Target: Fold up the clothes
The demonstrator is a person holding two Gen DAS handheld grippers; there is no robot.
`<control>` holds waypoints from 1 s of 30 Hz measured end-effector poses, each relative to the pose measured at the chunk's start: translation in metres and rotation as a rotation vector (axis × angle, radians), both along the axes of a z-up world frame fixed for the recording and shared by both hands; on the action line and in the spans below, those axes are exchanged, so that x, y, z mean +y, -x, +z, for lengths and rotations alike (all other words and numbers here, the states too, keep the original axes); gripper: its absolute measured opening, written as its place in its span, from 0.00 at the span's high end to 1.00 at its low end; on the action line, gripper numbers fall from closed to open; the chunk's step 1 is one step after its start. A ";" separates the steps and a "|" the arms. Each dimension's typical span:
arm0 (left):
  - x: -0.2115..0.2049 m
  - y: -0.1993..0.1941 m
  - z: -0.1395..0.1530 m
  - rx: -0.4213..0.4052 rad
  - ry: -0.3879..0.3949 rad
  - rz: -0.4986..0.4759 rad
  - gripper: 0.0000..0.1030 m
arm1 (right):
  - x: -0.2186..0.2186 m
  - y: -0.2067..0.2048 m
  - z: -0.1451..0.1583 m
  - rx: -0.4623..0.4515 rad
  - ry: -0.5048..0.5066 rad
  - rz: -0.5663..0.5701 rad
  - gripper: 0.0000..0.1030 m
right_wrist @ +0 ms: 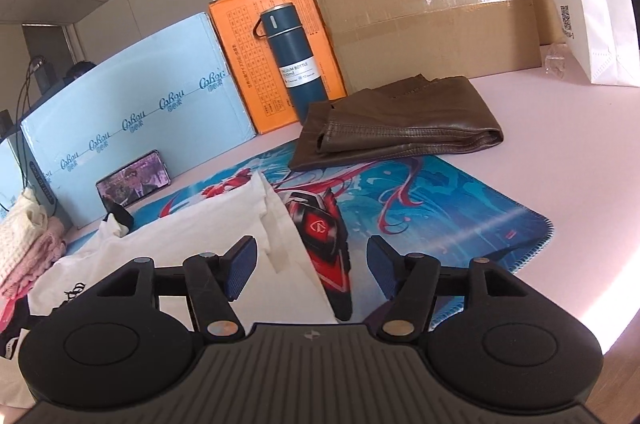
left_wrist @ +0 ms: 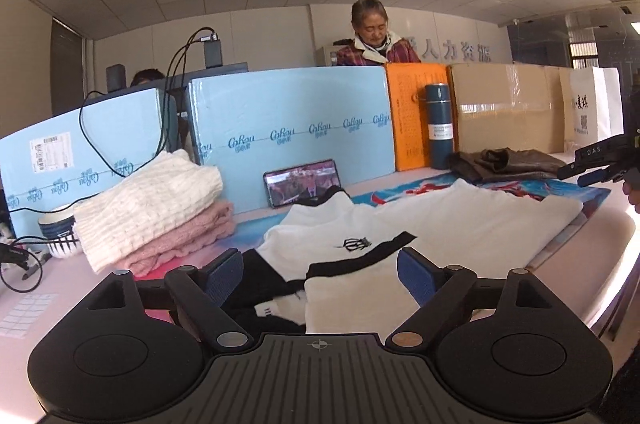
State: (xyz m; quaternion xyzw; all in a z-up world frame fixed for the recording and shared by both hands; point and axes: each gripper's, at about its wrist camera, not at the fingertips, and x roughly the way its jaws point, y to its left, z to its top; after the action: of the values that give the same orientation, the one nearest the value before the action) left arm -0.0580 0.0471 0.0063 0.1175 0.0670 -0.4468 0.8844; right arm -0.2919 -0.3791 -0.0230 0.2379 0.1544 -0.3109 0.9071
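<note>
The left gripper is held low and level over the near end of the white shirt, its blue-padded fingers spread wide with nothing between them; the shirt's black-trimmed sleeve lies just ahead of the gap. The right gripper tilts downward over the shirt's far hem, jaws likewise wide apart and empty, one finger above the white cloth and the other above the printed mat. The shirt lies spread flat on that mat, in the middle of the pink table. To the left a stack of folded sweaters sits close beside the shirt; a folded brown leather garment rests on the mat's far edge. A wall of boxes, a blue bottle and a propped phone close off the back, while the mat's right side and the table beyond it lie bare.
</note>
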 end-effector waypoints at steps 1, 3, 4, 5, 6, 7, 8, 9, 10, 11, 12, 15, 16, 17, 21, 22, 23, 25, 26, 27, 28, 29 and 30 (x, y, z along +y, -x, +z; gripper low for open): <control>-0.010 -0.004 0.002 -0.017 0.000 -0.002 0.15 | 0.001 -0.006 0.002 -0.006 -0.001 0.022 0.37; -0.029 -0.016 0.009 -0.039 0.004 0.002 0.15 | 0.003 -0.019 0.005 -0.018 -0.004 0.066 0.35; -0.038 -0.025 0.013 -0.038 0.014 -0.004 0.15 | 0.004 -0.026 0.007 -0.024 -0.005 0.088 0.35; -0.045 -0.036 0.018 -0.024 0.023 -0.016 0.13 | 0.004 -0.032 0.009 -0.031 -0.006 0.110 0.34; -0.055 -0.051 0.024 0.000 0.034 -0.026 0.13 | 0.004 -0.039 0.012 -0.042 -0.004 0.125 0.33; -0.064 -0.065 0.030 0.020 0.044 -0.031 0.13 | 0.004 -0.045 0.015 -0.054 -0.003 0.143 0.31; -0.073 -0.081 0.036 0.042 0.048 -0.036 0.12 | 0.004 -0.053 0.019 -0.073 -0.002 0.170 0.27; -0.084 -0.099 0.041 0.063 0.048 -0.035 0.12 | 0.003 -0.062 0.022 -0.086 -0.002 0.195 0.25; -0.093 -0.115 0.043 0.086 0.040 -0.034 0.12 | 0.002 -0.070 0.025 -0.098 -0.005 0.219 0.24; -0.103 -0.132 0.044 0.112 0.028 -0.037 0.12 | -0.001 -0.080 0.027 -0.096 -0.027 0.232 0.23; -0.114 -0.148 0.046 0.138 0.016 -0.041 0.12 | -0.005 -0.090 0.028 -0.094 -0.049 0.245 0.22; -0.148 -0.190 0.041 0.249 -0.069 -0.052 0.12 | -0.015 -0.120 0.032 -0.087 -0.115 0.284 0.21; -0.159 -0.200 0.038 0.269 -0.099 -0.052 0.12 | -0.019 -0.130 0.033 -0.085 -0.137 0.297 0.20; -0.170 -0.209 0.033 0.286 -0.129 -0.054 0.12 | -0.023 -0.141 0.034 -0.083 -0.162 0.308 0.20; -0.214 -0.233 0.012 0.295 -0.236 -0.066 0.12 | -0.042 -0.174 0.022 -0.082 -0.256 0.321 0.19; -0.223 -0.236 0.007 0.286 -0.255 -0.076 0.12 | -0.045 -0.178 0.017 -0.089 -0.266 0.324 0.19; -0.232 -0.240 0.002 0.279 -0.278 -0.083 0.12 | -0.048 -0.183 0.012 -0.095 -0.276 0.326 0.19; -0.247 -0.252 -0.008 0.310 -0.307 -0.090 0.12 | -0.054 -0.192 0.003 -0.108 -0.294 0.332 0.19; -0.254 -0.258 -0.014 0.332 -0.318 -0.093 0.12 | -0.056 -0.191 0.000 -0.114 -0.297 0.347 0.19; -0.261 -0.264 -0.020 0.353 -0.330 -0.095 0.12 | -0.057 -0.191 -0.002 -0.119 -0.300 0.362 0.19; -0.264 -0.270 -0.024 0.381 -0.325 -0.106 0.12 | -0.058 -0.190 -0.006 -0.125 -0.307 0.370 0.19; -0.265 -0.275 -0.027 0.415 -0.307 -0.122 0.12 | -0.060 -0.189 -0.010 -0.127 -0.323 0.375 0.19; -0.266 -0.281 -0.031 0.448 -0.289 -0.139 0.12 | -0.063 -0.190 -0.014 -0.128 -0.355 0.379 0.18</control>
State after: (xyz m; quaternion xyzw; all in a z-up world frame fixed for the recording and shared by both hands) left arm 0.2228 -0.2188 -0.0242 0.1451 0.3158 -0.5070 0.7888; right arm -0.1019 -0.4418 -0.0367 0.3792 0.1904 -0.0879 0.9012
